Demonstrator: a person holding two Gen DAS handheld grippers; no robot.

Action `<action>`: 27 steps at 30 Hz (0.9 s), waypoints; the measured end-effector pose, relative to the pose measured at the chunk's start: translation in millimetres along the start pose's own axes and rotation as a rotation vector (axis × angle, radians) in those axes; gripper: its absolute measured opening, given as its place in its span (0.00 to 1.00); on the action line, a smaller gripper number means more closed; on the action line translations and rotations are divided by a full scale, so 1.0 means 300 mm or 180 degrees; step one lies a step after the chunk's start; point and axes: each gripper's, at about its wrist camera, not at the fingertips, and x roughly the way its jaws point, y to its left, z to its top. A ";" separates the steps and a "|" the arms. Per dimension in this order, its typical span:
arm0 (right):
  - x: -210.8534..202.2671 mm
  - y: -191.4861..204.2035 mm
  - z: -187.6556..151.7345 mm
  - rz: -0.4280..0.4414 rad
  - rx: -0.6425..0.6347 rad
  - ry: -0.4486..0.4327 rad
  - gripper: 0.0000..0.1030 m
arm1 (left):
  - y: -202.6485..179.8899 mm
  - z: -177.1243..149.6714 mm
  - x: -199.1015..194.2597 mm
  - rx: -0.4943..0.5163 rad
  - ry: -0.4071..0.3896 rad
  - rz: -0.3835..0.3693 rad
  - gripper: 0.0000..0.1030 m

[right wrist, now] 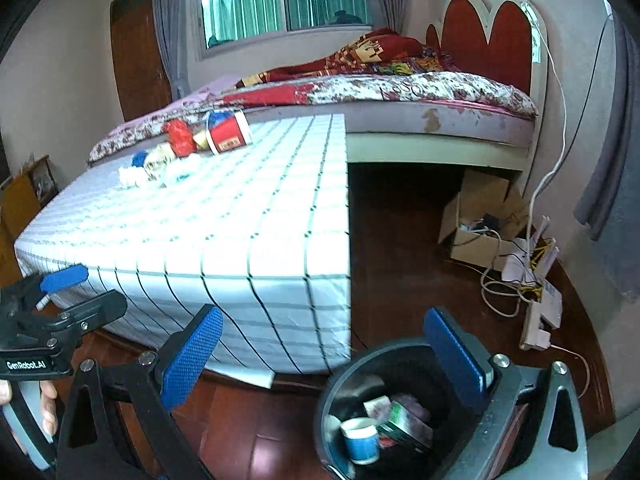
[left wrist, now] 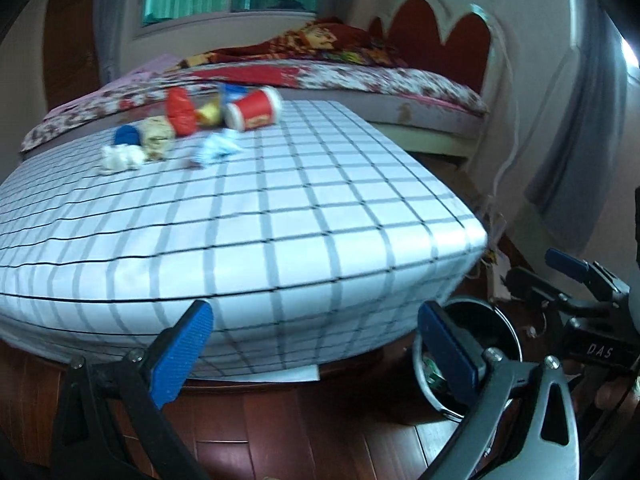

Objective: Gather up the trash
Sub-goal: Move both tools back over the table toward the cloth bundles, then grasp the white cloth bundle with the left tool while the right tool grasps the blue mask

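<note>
The trash [right wrist: 188, 148] sits in a cluster at the upper left of the frame, on the far end of the checked table [right wrist: 256, 220]: a red cup [right wrist: 228, 134] on its side, crumpled wrappers and tissue. All look light and crushable, so a pinch mid-body should do. The bin [right wrist: 360, 364] at lower right already holds a few pieces. Left gripper [left wrist: 316, 344] and right gripper [right wrist: 324, 352] both gape, holding nothing.

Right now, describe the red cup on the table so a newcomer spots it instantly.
Find the checkered table beside the bed. At its far end lies a trash cluster; the red cup lies on its side at the cluster's right edge, the largest piece, red with white rims.
</note>
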 end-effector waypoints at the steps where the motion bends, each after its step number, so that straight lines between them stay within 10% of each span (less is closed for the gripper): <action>1: 0.001 0.020 0.012 -0.0003 -0.0017 -0.0041 0.99 | 0.022 0.001 -0.006 -0.0028 -0.0017 0.0029 1.00; 27: 0.472 0.682 0.389 0.0592 -0.0808 0.0473 0.99 | 0.624 0.207 0.086 -0.0543 -0.0050 0.0679 0.99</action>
